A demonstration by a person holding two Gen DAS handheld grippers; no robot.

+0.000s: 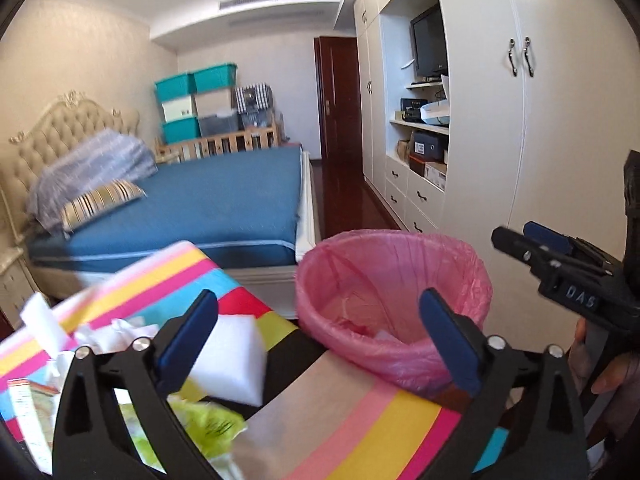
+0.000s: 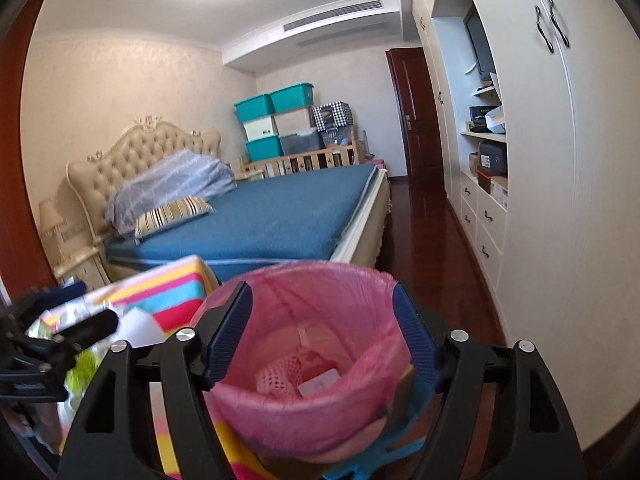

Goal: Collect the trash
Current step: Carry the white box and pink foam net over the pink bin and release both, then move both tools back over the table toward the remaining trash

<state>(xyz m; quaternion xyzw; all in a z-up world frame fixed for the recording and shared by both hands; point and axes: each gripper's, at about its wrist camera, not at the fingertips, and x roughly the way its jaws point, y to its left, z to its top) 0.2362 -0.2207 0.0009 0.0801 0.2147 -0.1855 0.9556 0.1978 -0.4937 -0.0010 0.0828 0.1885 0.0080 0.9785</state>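
- The left gripper (image 1: 318,322) is hovering over the striped table (image 1: 360,424) with its blue pads spread wide apart and nothing pinched between them.
- A white foam block (image 1: 230,360) is sitting just beside the left pad, at the near-left part of the table. I can't tell whether the pad is touching it.
- Crumpled white tissue (image 1: 116,330) is lying behind that block, a yellow-green wrapper (image 1: 212,426) is poking out near the table's front edge, and a printed packet (image 1: 28,412) is lying at the far-left edge.
- The bin with the pink liner (image 1: 394,300) is standing at the table's right edge, tilted a bit in this view.
- The right gripper (image 2: 322,334) is hanging right over the bin's mouth, jaws standing apart on either side of the pink liner (image 2: 304,360). Nothing is gripped, and the pads aren't visibly pressing on the bag.
- Down in the bin some trash is already lying there: a white net sleeve (image 2: 280,376) and a small white card (image 2: 320,386).
- In the left view that right gripper (image 1: 516,236) is showing up at the right edge, with a hand (image 1: 612,364) underneath it.
- Behind everything a blue bed (image 1: 224,200) is filling the middle of the room.
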